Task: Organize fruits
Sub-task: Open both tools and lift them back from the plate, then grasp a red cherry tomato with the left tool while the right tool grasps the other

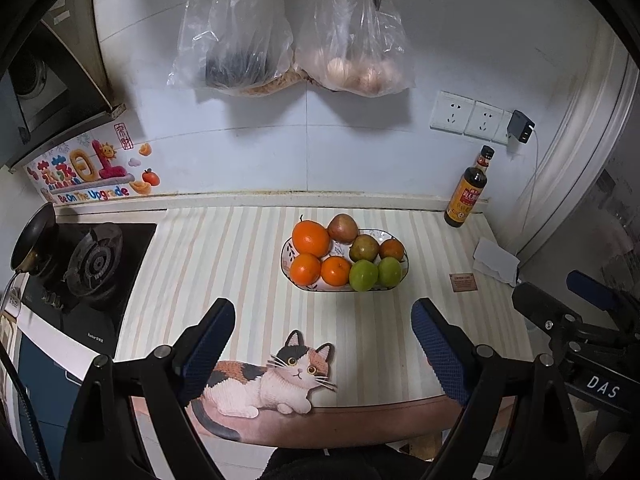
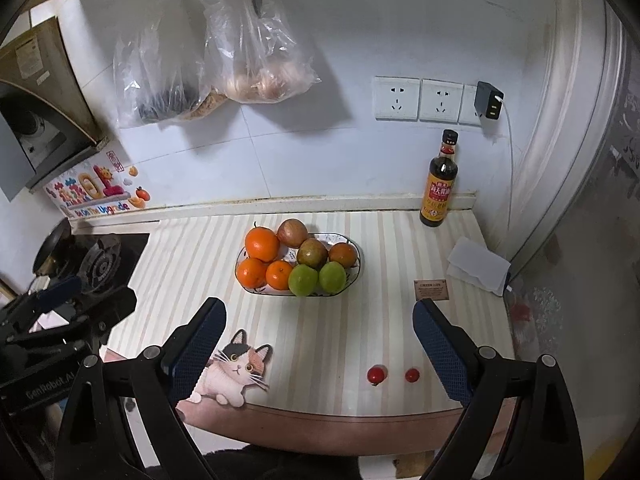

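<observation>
1. Red cherry tomatoes are the only fruit off the dish: one cherry tomato (image 2: 376,375) and a second tomato (image 2: 411,375) lie side by side on the striped mat (image 2: 320,328), close to the counter's front edge and apart from each other.

2. Everything else sits in the oval dish (image 2: 357,258) further back on the mat: three oranges (image 2: 262,244) to the left, two green fruits (image 2: 303,280) at the front, brownish fruits behind.

3. Seen from the right wrist, the right gripper (image 2: 320,356) hangs above the mat with its jaws spread wide and nothing between them. Both tomatoes fall inside that gap, toward the right-hand finger (image 2: 440,356), and nearer the camera than the dish.

4. The left gripper (image 1: 324,356) is likewise spread and empty. It points at the cat picture (image 1: 276,380) printed on the mat, with the dish ahead and a little right. Neither tomato shows in the left wrist view.

5. My judgement: the right hand is the nearer one to the loose tomatoes, so it should take them. The move is down and slightly right, then forward and left to the dish.

6. The tomatoes are round, so no long axis matters; the pair lines up across the jaw gap, and a closing grip should centre on one fruit at a time.

7. Risk, as I judge it: a small, smooth tomato may roll off the front edge if nudged.
</observation>
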`<state>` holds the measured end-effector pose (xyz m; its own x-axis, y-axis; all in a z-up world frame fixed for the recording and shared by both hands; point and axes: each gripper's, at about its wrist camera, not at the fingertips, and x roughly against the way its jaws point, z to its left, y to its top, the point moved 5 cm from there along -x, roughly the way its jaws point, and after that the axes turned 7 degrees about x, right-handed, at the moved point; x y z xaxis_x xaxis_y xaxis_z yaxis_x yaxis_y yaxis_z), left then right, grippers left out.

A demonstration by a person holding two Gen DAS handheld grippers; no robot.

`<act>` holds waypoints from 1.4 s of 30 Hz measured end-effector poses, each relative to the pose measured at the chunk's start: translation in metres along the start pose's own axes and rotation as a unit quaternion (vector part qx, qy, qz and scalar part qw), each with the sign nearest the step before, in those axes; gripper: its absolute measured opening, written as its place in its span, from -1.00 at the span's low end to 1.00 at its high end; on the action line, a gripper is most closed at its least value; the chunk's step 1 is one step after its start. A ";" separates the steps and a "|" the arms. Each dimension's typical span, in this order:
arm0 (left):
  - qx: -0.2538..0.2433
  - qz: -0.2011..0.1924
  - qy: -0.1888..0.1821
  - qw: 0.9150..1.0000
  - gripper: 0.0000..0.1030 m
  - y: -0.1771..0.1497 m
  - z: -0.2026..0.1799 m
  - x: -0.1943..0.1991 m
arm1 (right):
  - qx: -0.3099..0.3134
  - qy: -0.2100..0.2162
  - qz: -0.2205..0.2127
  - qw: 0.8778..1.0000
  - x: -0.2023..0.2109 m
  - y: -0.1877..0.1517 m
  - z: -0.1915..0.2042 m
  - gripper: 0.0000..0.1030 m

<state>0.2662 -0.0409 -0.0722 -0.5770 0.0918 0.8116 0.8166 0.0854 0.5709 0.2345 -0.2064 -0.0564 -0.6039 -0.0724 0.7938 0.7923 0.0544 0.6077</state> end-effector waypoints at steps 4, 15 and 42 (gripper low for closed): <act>0.003 0.004 -0.001 1.000 0.75 -0.001 -0.002 -0.004 | -0.006 0.007 0.008 1.000 -0.006 -0.003 -0.004 0.88; -0.032 0.047 0.013 0.998 1.00 -0.012 -0.038 -0.079 | -0.089 0.005 0.075 0.993 -0.076 -0.047 -0.080 0.88; -0.154 0.326 0.003 0.933 0.99 -0.158 -0.166 -0.292 | -0.188 0.028 0.200 0.961 -0.280 -0.210 -0.183 -0.43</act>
<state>0.3087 -0.2461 -0.3785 0.0438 0.0185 0.9989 0.9607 -0.2750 -0.0371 0.2529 -0.3799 -0.4104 -0.2477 -0.1747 0.9530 0.9417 -0.2743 0.1945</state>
